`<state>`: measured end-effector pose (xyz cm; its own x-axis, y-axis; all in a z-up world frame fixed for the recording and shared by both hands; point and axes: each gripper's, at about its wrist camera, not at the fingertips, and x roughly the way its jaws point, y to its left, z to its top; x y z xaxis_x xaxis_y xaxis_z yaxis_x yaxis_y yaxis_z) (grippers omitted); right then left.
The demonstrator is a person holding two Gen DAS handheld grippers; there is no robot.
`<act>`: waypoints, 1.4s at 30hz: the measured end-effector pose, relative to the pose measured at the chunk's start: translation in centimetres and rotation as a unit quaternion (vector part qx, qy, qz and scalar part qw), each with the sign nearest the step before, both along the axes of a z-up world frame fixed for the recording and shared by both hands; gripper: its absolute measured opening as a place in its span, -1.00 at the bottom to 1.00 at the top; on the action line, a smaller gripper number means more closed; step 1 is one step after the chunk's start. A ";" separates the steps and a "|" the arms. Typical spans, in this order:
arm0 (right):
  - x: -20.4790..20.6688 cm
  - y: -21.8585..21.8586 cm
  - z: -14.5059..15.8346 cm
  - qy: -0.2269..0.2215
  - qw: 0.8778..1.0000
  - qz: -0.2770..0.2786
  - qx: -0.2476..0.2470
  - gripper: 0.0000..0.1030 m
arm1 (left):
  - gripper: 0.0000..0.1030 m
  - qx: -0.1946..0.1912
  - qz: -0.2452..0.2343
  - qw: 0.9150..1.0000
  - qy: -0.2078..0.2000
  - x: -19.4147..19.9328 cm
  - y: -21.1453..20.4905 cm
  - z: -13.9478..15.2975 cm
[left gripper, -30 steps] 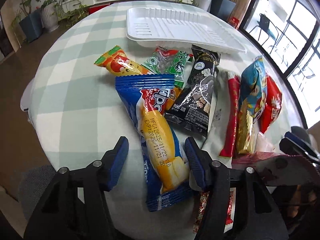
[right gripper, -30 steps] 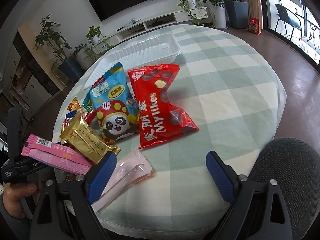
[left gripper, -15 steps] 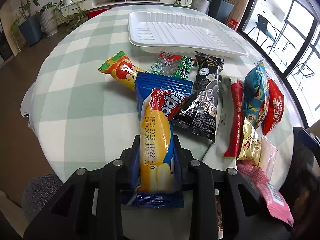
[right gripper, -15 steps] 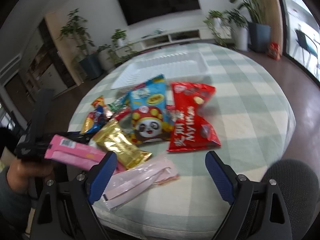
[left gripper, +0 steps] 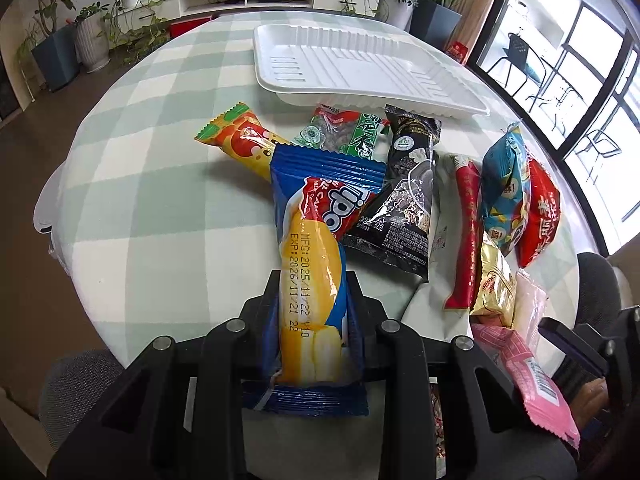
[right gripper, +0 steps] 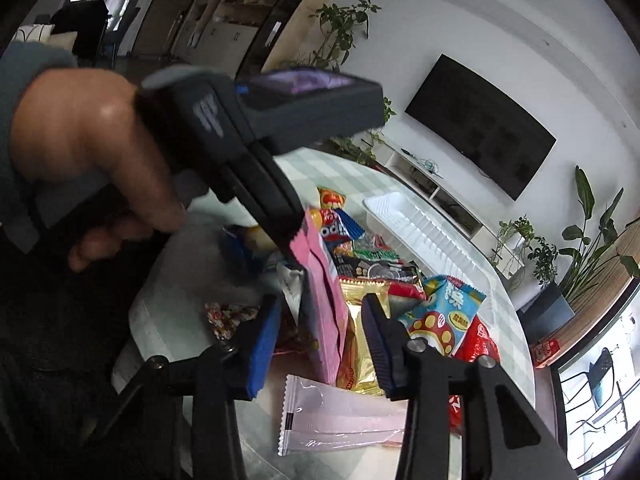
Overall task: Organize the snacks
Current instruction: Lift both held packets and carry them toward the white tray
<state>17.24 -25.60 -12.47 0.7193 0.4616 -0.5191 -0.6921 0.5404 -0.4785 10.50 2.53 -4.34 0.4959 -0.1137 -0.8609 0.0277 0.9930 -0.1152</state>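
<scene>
step: picking snacks off the counter (left gripper: 160, 184) | left gripper (left gripper: 312, 304) fingers clamped on blue-yellow packet (left gripper: 316, 240), frame centre | right gripper (right gripper: 320, 320) fingers closing around pink packet (right gripper: 324, 300), not pinching yet | next, guessing: carry to white tray (left gripper: 360, 60), top

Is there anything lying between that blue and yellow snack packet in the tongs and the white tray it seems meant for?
Yes. Between the blue and yellow snack packet and the white plastic tray lie an orange wrapper, a green packet and a black packet.
</scene>
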 end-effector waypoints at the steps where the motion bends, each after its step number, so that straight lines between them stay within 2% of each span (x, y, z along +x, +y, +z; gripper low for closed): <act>1: 0.0 0.2 0.0 0.003 1.000 -0.003 -0.001 -0.15 | -0.49 -0.001 0.000 1.000 -0.001 0.0 0.0 0.0; 3: 0.3 0.3 0.0 0.010 1.000 -0.007 -0.004 -0.16 | -0.49 -0.002 -0.001 1.000 -0.001 -0.1 0.0 0.0; 6: 0.7 -0.1 -0.4 0.023 1.000 -0.010 -0.008 -0.43 | -0.49 -0.003 -0.004 1.000 0.000 -0.1 0.0 0.0; 12: 0.9 -1.0 -0.2 0.054 0.998 -0.006 0.010 -0.56 | -0.52 -0.007 -0.008 1.000 0.001 -0.3 0.0 0.1; 19: 2.7 -3.1 1.0 0.112 0.990 -0.025 0.080 -0.65 | -0.53 -0.012 -0.022 1.000 -0.003 -1.3 -0.1 0.3; 24: 4.2 -4.8 2.2 0.153 0.977 -0.041 0.145 -0.65 | -0.53 -0.022 -0.014 1.000 -0.007 -2.2 0.4 0.6; 28: 5.4 -6.2 2.8 0.196 0.959 -0.048 0.200 -0.66 | -0.53 -0.044 -0.009 0.999 -0.017 -2.7 1.0 1.2; 30: 5.8 -6.9 3.0 0.227 0.945 -0.051 0.231 -0.66 | -0.53 -0.055 -0.009 0.998 -0.024 -2.9 1.3 1.7; 36: 8.0 -9.2 3.2 0.311 0.895 -0.065 0.313 -0.67 | -0.53 -0.079 -0.007 0.996 -0.041 -3.5 2.0 3.5; 38: 8.9 -10.2 3.4 0.334 0.877 -0.068 0.339 -0.67 | -0.53 -0.098 -0.007 0.994 -0.049 -3.5 2.3 4.2; 42: 10.2 -12.0 3.8 0.364 0.844 -0.070 0.388 -0.67 | -0.53 -0.117 -0.008 0.991 -0.064 -2.7 3.0 5.3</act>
